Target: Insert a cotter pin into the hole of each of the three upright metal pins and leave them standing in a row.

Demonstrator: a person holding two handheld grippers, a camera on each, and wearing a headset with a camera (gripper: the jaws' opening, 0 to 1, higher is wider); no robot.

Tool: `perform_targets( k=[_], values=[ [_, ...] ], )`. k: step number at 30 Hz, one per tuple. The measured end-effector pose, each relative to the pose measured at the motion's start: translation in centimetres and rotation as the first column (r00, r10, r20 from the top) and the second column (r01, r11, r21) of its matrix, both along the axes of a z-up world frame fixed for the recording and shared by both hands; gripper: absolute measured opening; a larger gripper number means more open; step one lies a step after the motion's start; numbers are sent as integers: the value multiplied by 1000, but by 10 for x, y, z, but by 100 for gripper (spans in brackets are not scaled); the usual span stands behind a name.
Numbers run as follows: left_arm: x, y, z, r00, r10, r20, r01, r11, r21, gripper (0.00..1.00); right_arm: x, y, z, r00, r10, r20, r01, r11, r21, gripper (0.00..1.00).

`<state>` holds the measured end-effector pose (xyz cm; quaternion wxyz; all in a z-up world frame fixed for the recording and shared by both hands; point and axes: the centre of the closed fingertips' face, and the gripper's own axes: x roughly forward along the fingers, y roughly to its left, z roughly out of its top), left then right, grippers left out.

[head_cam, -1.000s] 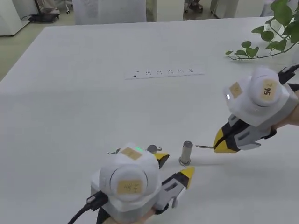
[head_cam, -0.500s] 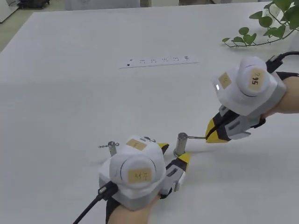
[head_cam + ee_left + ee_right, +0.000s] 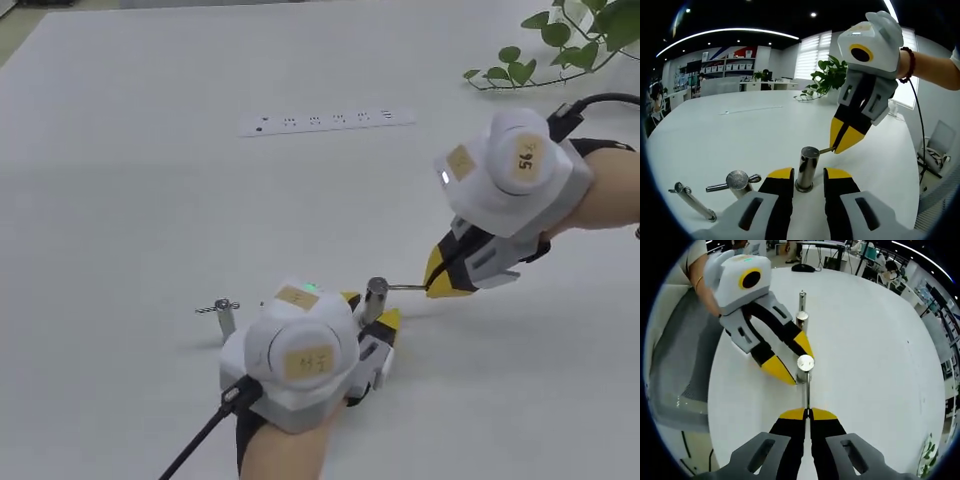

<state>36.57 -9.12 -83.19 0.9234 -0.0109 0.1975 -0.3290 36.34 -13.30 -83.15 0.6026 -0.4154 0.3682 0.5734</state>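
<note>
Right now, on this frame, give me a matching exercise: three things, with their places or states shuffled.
1. right hand-held gripper
2. rightmost metal pin
3. power strip

A. lying flat farther up the table
B. shut on a cotter pin
C. standing between the jaws of the left hand-held gripper

Pairs: 1-B, 2-C, 3-A.
</note>
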Motion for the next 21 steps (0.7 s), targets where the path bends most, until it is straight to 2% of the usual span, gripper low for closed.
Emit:
perform_targets(
  k=[8,19,21],
  values=[
    [2,2,-3,1000,9,3,-9,1000,19,13,-2,0,1,1000,11,1,-11,1000,-5,4],
    [2,2,-6,1000,-5,10,4,999,52,12,-1,7,4,1000,30,6,-30,1000,4,4],
    [2,2,-7,1000,-7,10,7,998,59,12,0,8,3,999,40,13,-40,999,-11,4]
  ],
)
